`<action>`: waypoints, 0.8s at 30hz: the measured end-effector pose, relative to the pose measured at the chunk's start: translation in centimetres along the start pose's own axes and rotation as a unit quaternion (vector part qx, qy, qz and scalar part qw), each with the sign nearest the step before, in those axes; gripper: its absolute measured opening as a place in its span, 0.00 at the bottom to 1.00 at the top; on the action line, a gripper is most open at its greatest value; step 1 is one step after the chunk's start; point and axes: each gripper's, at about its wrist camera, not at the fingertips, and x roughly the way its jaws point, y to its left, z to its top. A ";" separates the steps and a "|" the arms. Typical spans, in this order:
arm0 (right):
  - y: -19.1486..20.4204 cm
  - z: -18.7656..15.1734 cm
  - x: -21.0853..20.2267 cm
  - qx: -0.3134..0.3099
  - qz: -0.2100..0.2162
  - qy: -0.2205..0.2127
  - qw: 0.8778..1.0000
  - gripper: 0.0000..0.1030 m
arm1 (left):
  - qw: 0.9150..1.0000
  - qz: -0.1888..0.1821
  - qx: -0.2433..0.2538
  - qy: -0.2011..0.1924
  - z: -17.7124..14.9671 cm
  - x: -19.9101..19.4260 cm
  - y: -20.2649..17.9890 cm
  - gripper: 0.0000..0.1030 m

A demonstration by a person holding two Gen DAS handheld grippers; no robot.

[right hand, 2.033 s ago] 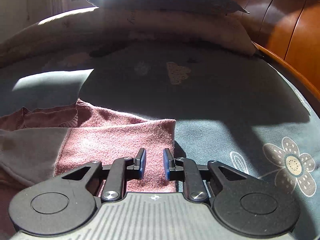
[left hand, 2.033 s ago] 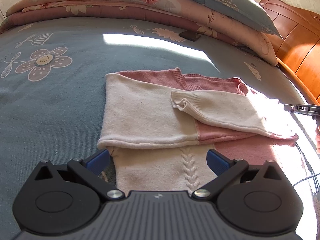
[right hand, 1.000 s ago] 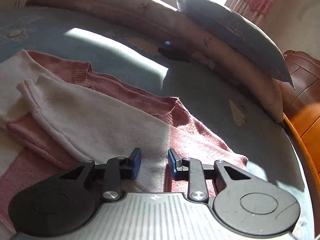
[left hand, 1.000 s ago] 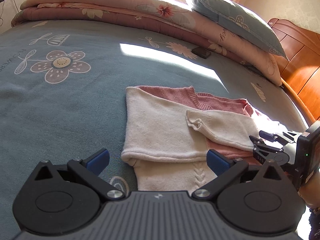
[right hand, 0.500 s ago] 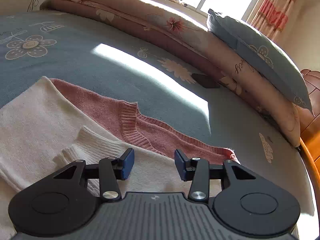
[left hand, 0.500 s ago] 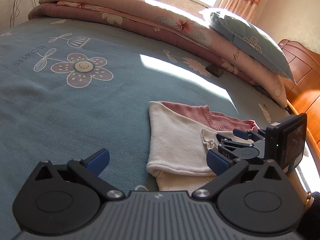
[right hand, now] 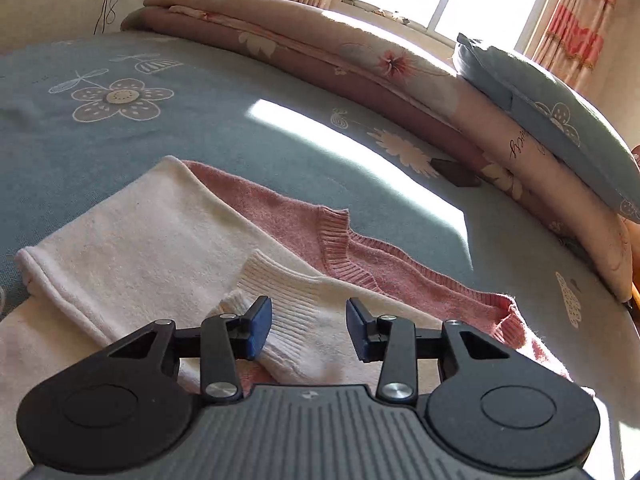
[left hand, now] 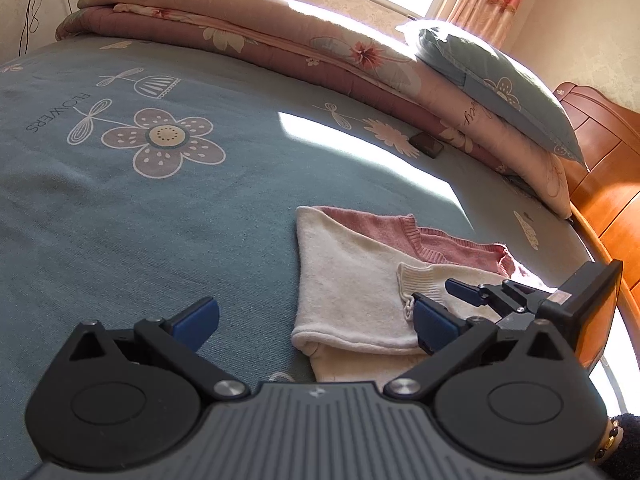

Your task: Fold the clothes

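A pink-and-cream sweater (right hand: 248, 236) lies partly folded on the blue bed (left hand: 120, 208). The right gripper (right hand: 308, 326) hangs over the sleeve's ribbed cuff (right hand: 288, 284), pads apart, pinching nothing. The left gripper (left hand: 316, 320) stands spread wide at the sweater's near-left edge.

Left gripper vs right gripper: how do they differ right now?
Jaw gap: the left gripper stands wide open; the right gripper is open too, but narrower.
What lies between the fingers: the left frames blue bedspread and the sweater's folded edge; the right frames the ribbed white cuff, pads not pressing it.
Position: the right sits over the sweater; the left is back from it.
Shared: black fingers with blue pads, nothing held.
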 end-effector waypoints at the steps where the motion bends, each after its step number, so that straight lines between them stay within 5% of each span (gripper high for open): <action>1: 1.0 -0.1 -0.1 -0.013 -0.003 -0.003 1.000 0.39 | 1.000 0.001 -0.002 0.001 0.0 0.0 0.1 0.99; 3: 2.3 0.0 -0.6 -0.035 -0.001 -0.008 0.999 0.28 | 1.000 0.004 -0.005 0.002 0.0 0.1 0.3 0.99; 6: 1.3 0.6 -1.9 -0.011 0.046 -0.020 0.999 0.43 | 1.000 0.006 -0.013 0.001 0.1 0.0 0.7 0.99; 9: 0.5 0.5 -2.9 -0.012 0.008 -0.042 0.999 0.44 | 1.000 0.003 -0.017 -0.002 0.2 -0.2 0.8 0.99; 12: 0.1 -0.2 -1.9 -0.021 -0.030 -0.017 0.999 0.44 | 1.000 0.001 -0.013 -0.002 0.1 -0.2 0.6 0.99; 20: 1.2 -0.3 -2.3 -0.030 0.045 0.002 0.999 0.43 | 1.000 0.004 -0.012 0.000 0.1 -0.1 0.6 0.99; 24: -0.8 0.8 -3.1 0.024 0.038 -0.034 0.998 0.43 | 1.000 0.001 -0.014 -0.002 0.1 -0.2 0.7 0.99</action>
